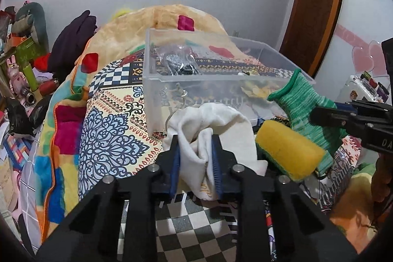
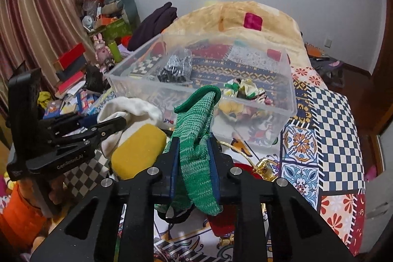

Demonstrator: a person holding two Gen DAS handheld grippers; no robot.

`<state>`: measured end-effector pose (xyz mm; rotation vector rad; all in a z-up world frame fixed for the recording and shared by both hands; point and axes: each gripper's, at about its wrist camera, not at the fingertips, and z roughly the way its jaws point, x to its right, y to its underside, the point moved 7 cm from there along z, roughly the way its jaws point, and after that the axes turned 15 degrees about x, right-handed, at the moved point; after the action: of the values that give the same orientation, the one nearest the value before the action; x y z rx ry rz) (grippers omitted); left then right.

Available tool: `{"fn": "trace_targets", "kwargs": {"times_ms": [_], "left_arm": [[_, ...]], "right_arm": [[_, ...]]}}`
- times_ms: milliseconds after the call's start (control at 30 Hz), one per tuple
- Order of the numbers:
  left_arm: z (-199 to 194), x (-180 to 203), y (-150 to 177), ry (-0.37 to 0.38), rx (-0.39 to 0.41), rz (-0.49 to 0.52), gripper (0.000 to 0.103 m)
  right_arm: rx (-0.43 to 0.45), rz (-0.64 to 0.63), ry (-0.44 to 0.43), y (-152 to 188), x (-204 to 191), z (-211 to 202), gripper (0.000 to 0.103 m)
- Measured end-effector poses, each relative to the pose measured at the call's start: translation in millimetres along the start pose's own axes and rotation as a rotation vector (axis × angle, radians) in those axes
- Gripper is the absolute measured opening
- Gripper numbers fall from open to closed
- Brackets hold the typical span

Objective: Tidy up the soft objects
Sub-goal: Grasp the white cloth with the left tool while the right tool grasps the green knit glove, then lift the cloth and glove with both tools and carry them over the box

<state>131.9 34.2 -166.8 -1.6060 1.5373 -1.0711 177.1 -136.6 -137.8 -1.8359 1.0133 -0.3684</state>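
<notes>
My left gripper [image 1: 195,139] is shut on a white cloth [image 1: 216,124] and holds it just in front of the clear plastic bin [image 1: 152,90]. My right gripper [image 2: 192,143] is shut on a green knitted glove [image 2: 196,119], lifted near the bin's front wall [image 2: 289,100]. A yellow sponge [image 1: 289,151] lies on the bed between the two grippers; it also shows in the right wrist view [image 2: 137,151]. The bin holds a black-and-white bagged item [image 2: 175,68] and a colourful crumpled fabric [image 2: 243,90]. The right gripper shows at the right of the left view [image 1: 316,113].
The bin stands on a bed with a patterned cover [image 2: 326,119] and a thick yellow blanket [image 1: 167,16] behind it. Cluttered shelves with boxes and a pink rabbit toy [image 2: 100,48] stand at the left. A gold item [image 2: 264,167] and a red fabric [image 2: 221,225] lie below the right gripper.
</notes>
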Motion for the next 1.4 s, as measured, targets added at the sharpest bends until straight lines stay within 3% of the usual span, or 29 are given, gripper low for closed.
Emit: {"fn": "trace_targets", "kwargs": {"times_ms": [467, 867, 1133, 1400], "left_arm": [[-36.5, 10.6, -56.2, 0.022, 0.162, 0.025, 0.019], [-22.1, 16.2, -112.4, -0.009, 0.263, 0.066, 0.019], [12.2, 11.1, -118.7, -0.031, 0.218, 0.061, 0.019], [55.9, 7.3, -97.3, -0.025, 0.098, 0.064, 0.019]], "right_arm": [[0.134, 0.009, 0.034, -45.0, 7.7, -22.7, 0.019], [0.232, 0.028, 0.07, -93.9, 21.0, -11.1, 0.019], [0.215, 0.043, 0.114, -99.1, 27.6, 15.4, 0.019], [0.112, 0.031, 0.126, -83.5, 30.4, 53.4, 0.019]]}}
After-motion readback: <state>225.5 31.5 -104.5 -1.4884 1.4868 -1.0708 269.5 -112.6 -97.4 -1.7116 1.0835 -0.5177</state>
